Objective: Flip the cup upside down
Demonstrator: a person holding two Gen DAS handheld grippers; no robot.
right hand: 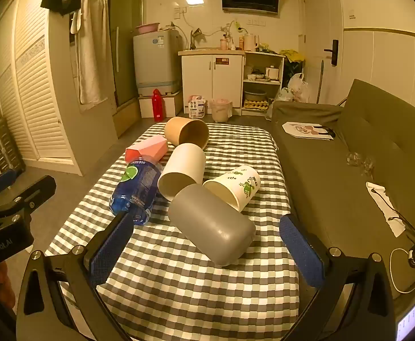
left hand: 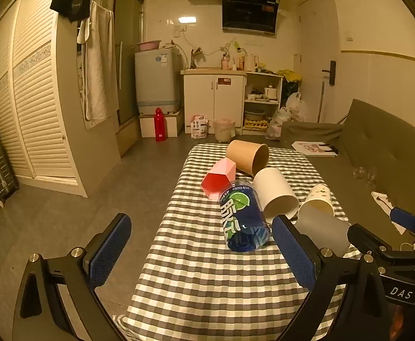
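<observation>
Lying on their sides on the checked table (right hand: 196, 292) are six cups in a cluster: grey cup (right hand: 211, 224) nearest, printed cup (right hand: 234, 186) and white cup (right hand: 183, 170) touching it, blue cup (right hand: 136, 189), pink cup (right hand: 147, 149), brown cup (right hand: 187, 133) farthest. Left gripper (left hand: 201, 244) and right gripper (right hand: 207, 244) both gape wide, holding nothing, the grey cup's base between the right one's fingers.

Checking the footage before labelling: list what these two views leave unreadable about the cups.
- Grey cup: its mouth points away in the right wrist view; the left gripper's finger covers part of it in the left.
- Pink cup: mostly behind the blue bottle, right view.
- Bottle label text: too small.
</observation>
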